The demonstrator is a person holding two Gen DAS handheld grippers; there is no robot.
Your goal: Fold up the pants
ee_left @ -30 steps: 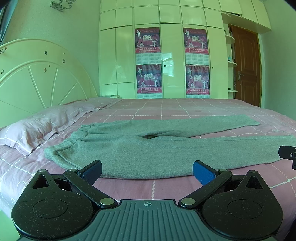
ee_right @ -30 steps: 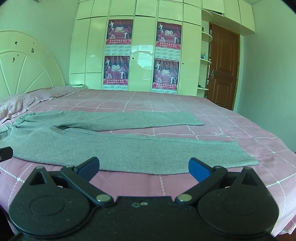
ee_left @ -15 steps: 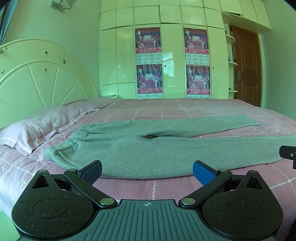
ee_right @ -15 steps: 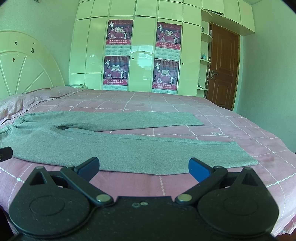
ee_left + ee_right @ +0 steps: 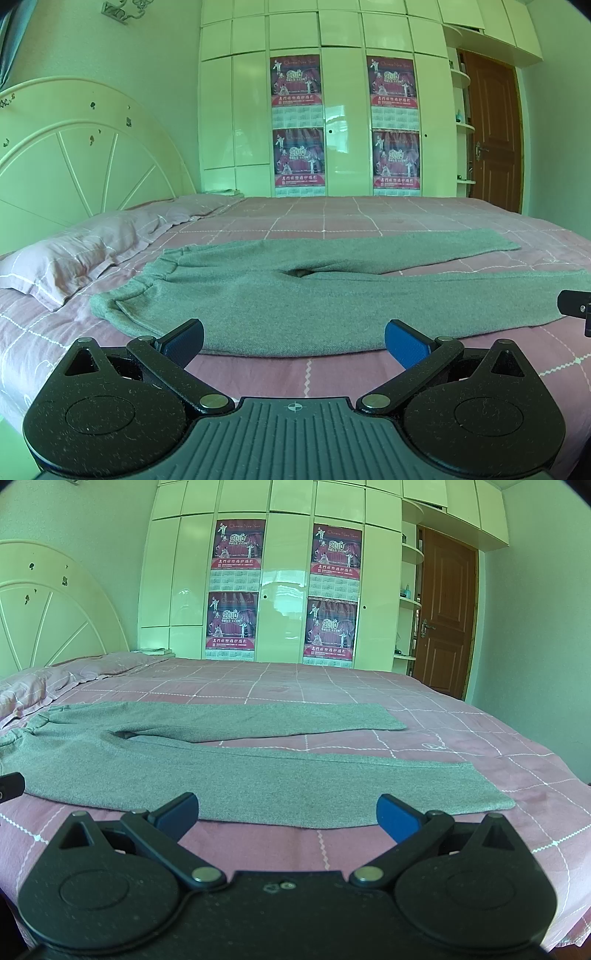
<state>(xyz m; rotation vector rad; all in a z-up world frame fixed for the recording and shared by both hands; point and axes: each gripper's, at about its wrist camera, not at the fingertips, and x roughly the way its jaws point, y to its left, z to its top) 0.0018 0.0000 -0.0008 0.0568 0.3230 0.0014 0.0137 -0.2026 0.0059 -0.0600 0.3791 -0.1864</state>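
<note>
Pants [image 5: 295,295] lie flat on your bed [image 5: 332,373]; both claws, left claw [image 5: 293,341] and right claw [image 5: 287,812], are released. Only your left view shows the pillow [image 5: 74,258] fully. Posters [image 5: 238,542] read "Chinese New Year 2010".

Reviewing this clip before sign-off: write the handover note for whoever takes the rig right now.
Left gripper: open, empty, hovering short of the near edge of the pants, toward the waistband end.
Right gripper: open, empty, in front of the near leg.
Pants lie flat on the bed, waistband toward the pillow, legs spread apart.
Done: nothing folded.
Left: all folds, probably one leg onto the other first.
</note>
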